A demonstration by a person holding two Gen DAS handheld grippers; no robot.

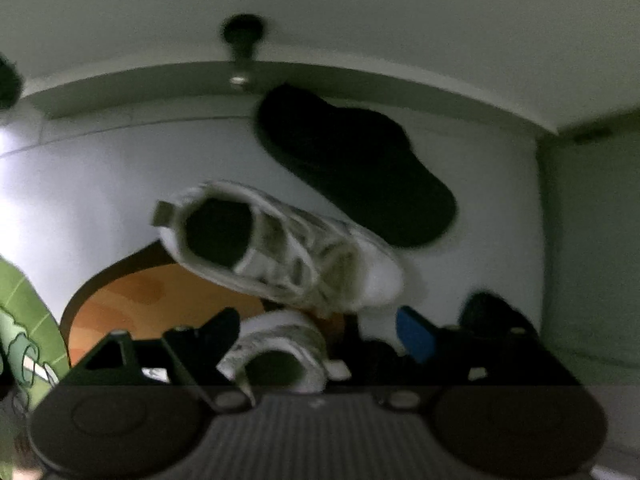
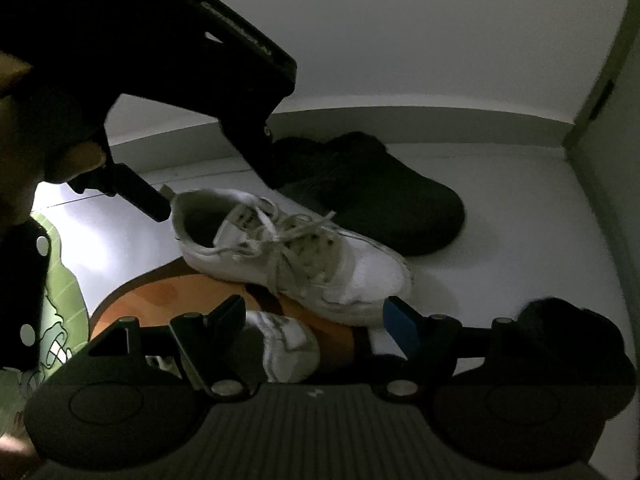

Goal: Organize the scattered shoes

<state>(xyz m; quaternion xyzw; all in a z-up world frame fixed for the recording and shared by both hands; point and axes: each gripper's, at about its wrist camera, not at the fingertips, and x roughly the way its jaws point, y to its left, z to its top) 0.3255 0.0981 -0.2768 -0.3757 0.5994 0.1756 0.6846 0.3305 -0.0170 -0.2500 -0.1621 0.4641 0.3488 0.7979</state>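
A white sneaker (image 1: 280, 248) lies on the pale floor, toe to the right, partly over an orange mat; it also shows in the right wrist view (image 2: 296, 256). A second white sneaker (image 1: 280, 348) sits close between the fingers of my left gripper (image 1: 320, 336), which is open. The same second sneaker (image 2: 280, 344) sits between the fingers of my right gripper (image 2: 316, 324), also open. A black slipper (image 1: 352, 164) lies behind, by the wall, seen too in the right wrist view (image 2: 372, 192). The left gripper's body (image 2: 180, 60) hangs over the first sneaker's heel.
An orange mat (image 1: 140, 304) with a dark rim lies on the floor at left. A green patterned mat (image 1: 24, 320) is at the far left. Another dark shoe (image 2: 568, 328) lies at the right. A white wall and baseboard (image 1: 360, 84) run behind.
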